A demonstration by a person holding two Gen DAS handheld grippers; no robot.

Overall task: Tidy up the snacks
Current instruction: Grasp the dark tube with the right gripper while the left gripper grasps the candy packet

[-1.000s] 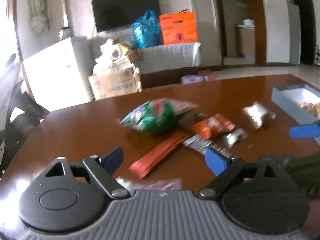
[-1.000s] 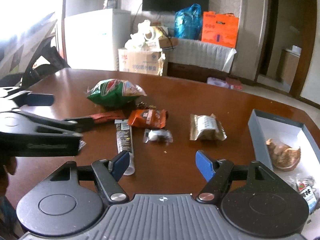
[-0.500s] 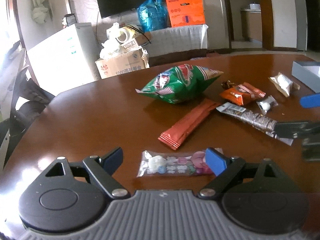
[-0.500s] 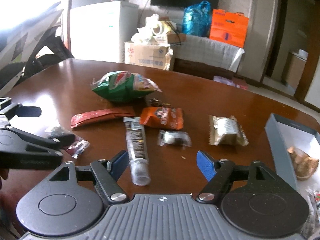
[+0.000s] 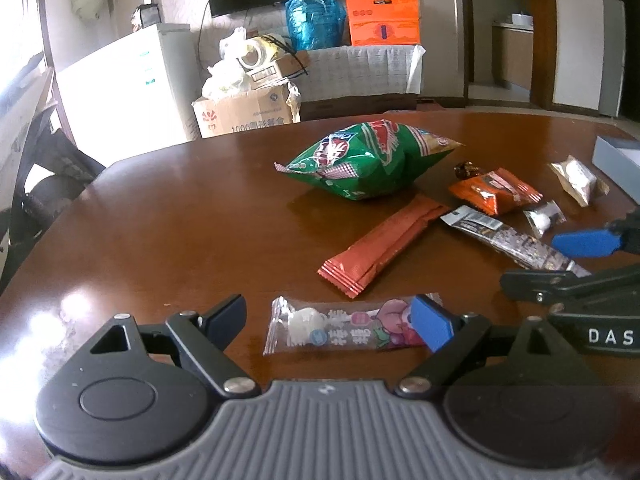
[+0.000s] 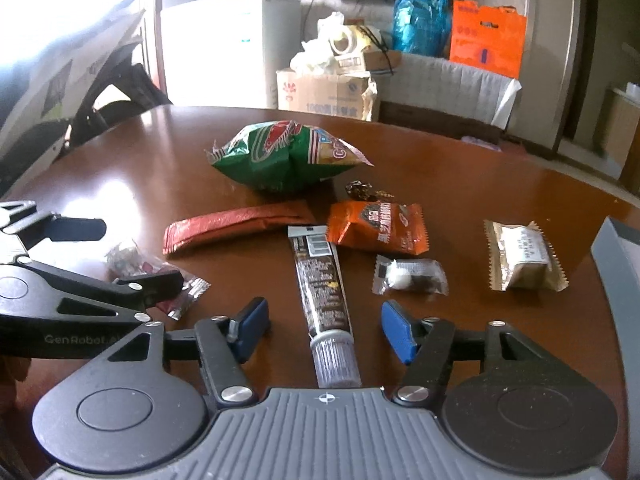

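Note:
Snacks lie on a brown table (image 5: 180,220). My left gripper (image 5: 328,320) is open, its fingers on either side of a clear candy packet (image 5: 344,326), which also shows in the right wrist view (image 6: 152,268). My right gripper (image 6: 324,328) is open around the near end of a long dark snack tube (image 6: 324,284). Farther off lie a green chip bag (image 6: 288,156), a red stick packet (image 6: 236,224), an orange packet (image 6: 380,226), a small clear candy (image 6: 410,276) and a gold packet (image 6: 520,256).
A grey box (image 6: 618,264) stands at the table's right edge, also in the left wrist view (image 5: 618,156). Beyond the table are a white cabinet (image 6: 228,44), a cardboard box (image 6: 324,90) and a chair (image 6: 104,112) at the left.
Both grippers moved forward and lower toward the table. The left one closed in around the candy packet; the right one came up to the dark tube's end.

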